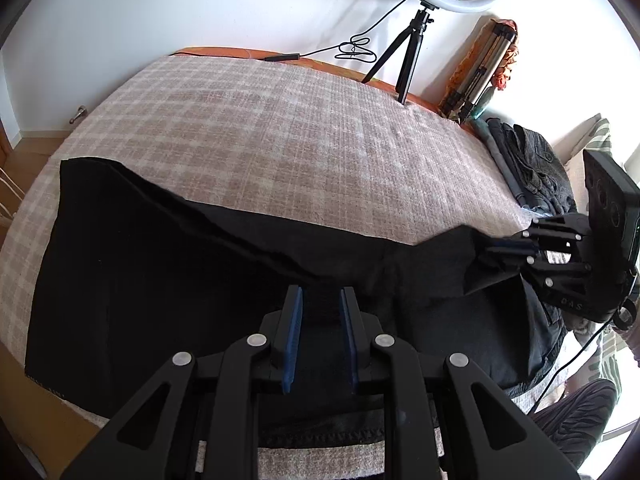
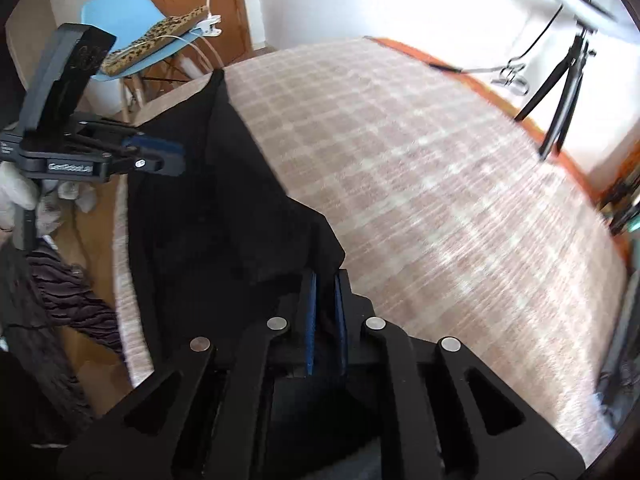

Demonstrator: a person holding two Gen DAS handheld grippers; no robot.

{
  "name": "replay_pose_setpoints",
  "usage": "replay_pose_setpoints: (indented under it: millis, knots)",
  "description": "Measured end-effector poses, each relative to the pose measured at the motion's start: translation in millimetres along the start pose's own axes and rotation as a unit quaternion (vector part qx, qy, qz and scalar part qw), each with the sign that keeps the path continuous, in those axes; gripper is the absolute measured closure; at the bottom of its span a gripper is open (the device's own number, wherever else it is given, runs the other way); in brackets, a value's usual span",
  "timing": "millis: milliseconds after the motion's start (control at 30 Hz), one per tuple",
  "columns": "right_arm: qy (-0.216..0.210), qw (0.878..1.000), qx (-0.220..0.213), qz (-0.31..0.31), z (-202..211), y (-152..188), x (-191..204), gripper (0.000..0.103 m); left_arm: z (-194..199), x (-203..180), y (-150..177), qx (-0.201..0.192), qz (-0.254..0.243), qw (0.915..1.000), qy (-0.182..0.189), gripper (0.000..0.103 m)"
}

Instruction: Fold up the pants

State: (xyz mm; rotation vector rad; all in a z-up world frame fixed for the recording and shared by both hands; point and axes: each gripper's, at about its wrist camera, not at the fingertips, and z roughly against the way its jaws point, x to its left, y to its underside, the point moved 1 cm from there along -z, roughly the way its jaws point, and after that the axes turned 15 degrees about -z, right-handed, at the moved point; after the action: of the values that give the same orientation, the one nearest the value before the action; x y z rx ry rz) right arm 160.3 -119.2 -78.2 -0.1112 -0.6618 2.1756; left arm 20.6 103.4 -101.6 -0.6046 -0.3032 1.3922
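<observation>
Black pants point(image 1: 160, 272) lie spread along the near edge of a bed with a plaid blanket point(image 1: 280, 128). My left gripper point(image 1: 322, 292) is at the bottom of the left wrist view, its blue pads closed on a thick band of the black fabric. At the right, my right gripper point(image 1: 490, 250) is shut on a corner of the pants and holds it raised off the bed. In the right wrist view the right gripper point(image 2: 326, 276) has black cloth pinched between nearly touching pads. There the left gripper point(image 2: 178, 158) grips the pants point(image 2: 224, 208) at the left, held by a gloved hand point(image 2: 16, 196).
A ring light on a small tripod point(image 1: 408, 60) stands at the bed's far edge, with a folded tripod point(image 1: 484, 76) against the wall. A pile of dark clothes point(image 1: 532, 168) lies at the right. A blue chair point(image 2: 120, 20) stands on the wooden floor beyond the bed.
</observation>
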Motion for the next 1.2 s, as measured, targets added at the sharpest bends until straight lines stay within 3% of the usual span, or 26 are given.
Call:
replay_pose_setpoints:
  millis: [200, 400, 533, 633, 667, 733, 767, 800, 900, 967, 1100, 1200]
  knots:
    - [0.109, 0.994, 0.007, -0.001, -59, -27, -27, 0.096, -19, 11, 0, 0.024, 0.023, 0.9994, -0.006, 0.087]
    - [0.135, 0.991, 0.018, 0.006, -76, -30, -25, 0.095, -29, 29, 9, 0.039, 0.053, 0.9977, -0.015, 0.087]
    - [0.121, 0.992, 0.013, -0.037, -54, -33, -34, 0.086, -31, 34, 13, 0.047, 0.058, 0.9972, -0.007, 0.087]
    - [0.099, 0.994, 0.002, -0.053, -29, -25, -28, 0.064, -32, 34, 12, 0.053, 0.054, 0.9971, -0.010, 0.086]
    - [0.088, 0.994, -0.002, -0.058, -21, -22, -25, 0.059, -32, 34, 12, 0.053, 0.048, 0.9974, -0.009, 0.080]
    - [0.073, 0.995, -0.006, -0.061, -8, -16, -15, 0.058, -35, 25, 8, 0.041, 0.025, 0.9988, 0.006, 0.059]
    - [0.065, 0.996, -0.006, -0.062, -3, -13, -10, 0.058, -36, 20, 9, 0.033, 0.009, 0.9992, 0.020, 0.038]
    - [0.056, 0.996, -0.006, -0.062, 3, -10, -5, 0.058, -39, 12, 9, 0.027, -0.013, 0.9993, 0.025, 0.026]
    - [0.043, 0.998, -0.008, -0.053, 15, -3, 11, 0.058, -44, -10, 10, 0.039, -0.066, 0.9964, -0.038, 0.026]
    - [0.031, 0.998, -0.009, -0.052, 22, 2, 20, 0.058, -45, -17, 11, 0.045, -0.078, 0.9942, -0.058, 0.026]
    - [0.006, 0.998, -0.019, -0.053, 37, 9, 38, 0.057, -40, -11, 9, 0.043, -0.040, 0.9969, -0.052, 0.026]
    - [-0.012, 0.998, -0.025, -0.052, 46, 11, 52, 0.051, -26, -4, 12, 0.032, -0.014, 0.9972, -0.066, 0.026]
